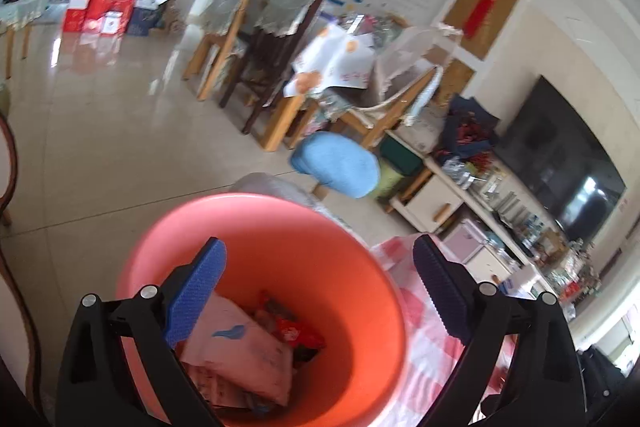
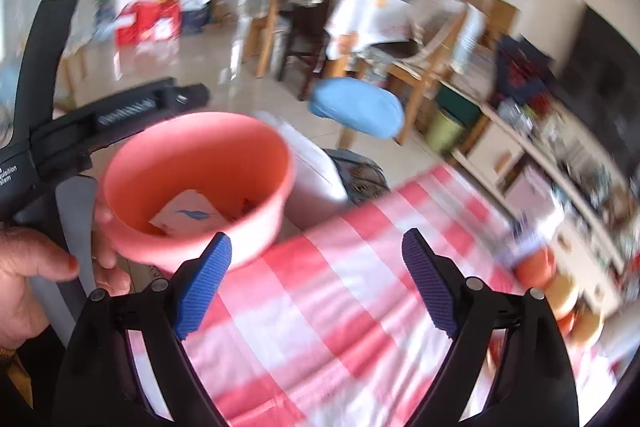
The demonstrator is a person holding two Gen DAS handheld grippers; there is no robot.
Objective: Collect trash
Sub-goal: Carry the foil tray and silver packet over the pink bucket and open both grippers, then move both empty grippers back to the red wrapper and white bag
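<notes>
We judge the job well along: wrappers (image 1: 256, 343) lie in the pink bin (image 1: 360, 291), both the left hand-held gripper (image 1: 320, 291) and the right hand-held gripper (image 2: 316, 283) gape empty, and blurred bits remain on the table (image 2: 320, 307).

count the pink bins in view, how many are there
1: the pink bin stands at the edge of the red-checked tablecloth, below the open left gripper, with wrappers inside. Others may be hidden in the blurred background.

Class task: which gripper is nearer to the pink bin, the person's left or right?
Left. The left gripper hangs open directly over the pink bin; the right gripper is beside it, above the checked cloth.
</notes>
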